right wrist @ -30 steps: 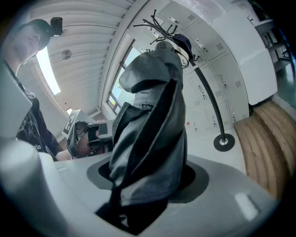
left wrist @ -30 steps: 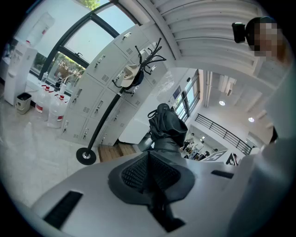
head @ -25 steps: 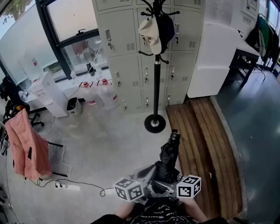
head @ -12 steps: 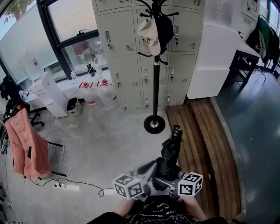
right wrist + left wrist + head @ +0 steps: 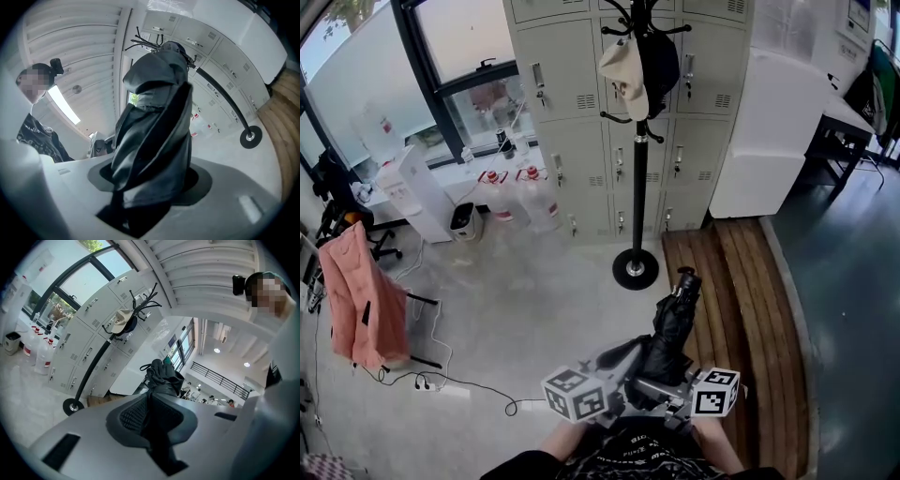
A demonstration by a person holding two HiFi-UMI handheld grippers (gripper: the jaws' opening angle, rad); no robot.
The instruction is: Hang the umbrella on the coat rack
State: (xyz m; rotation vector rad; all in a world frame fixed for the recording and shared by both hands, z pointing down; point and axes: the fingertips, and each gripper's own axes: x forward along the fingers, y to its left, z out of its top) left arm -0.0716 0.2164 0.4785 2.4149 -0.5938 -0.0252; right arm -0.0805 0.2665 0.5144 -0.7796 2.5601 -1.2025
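A folded black umbrella (image 5: 674,323) is held between both grippers near the bottom of the head view, its tip pointing at the coat rack (image 5: 638,159). My left gripper (image 5: 621,373) is shut on a thin black part of the umbrella (image 5: 161,376), whose bundle sticks out past the pads (image 5: 133,414). My right gripper (image 5: 664,382) grips the thick rolled canopy (image 5: 154,126), jaws closing slightly on it. The black rack stands on a round base (image 5: 635,270) in front of the lockers, with a cream hat (image 5: 623,70) and a dark cap (image 5: 660,58) on its upper hooks.
Grey lockers (image 5: 572,122) back the rack. A wooden slatted platform (image 5: 750,309) runs along the right, a white cabinet (image 5: 769,131) behind it. Water bottles (image 5: 530,199) stand at the left of the lockers. A pink jacket (image 5: 358,300) hangs on a chair; a cable (image 5: 459,386) trails on the floor.
Both grippers have carried the umbrella a little up and forward toward the rack, and it now sits higher in the head view. The grips look the same.
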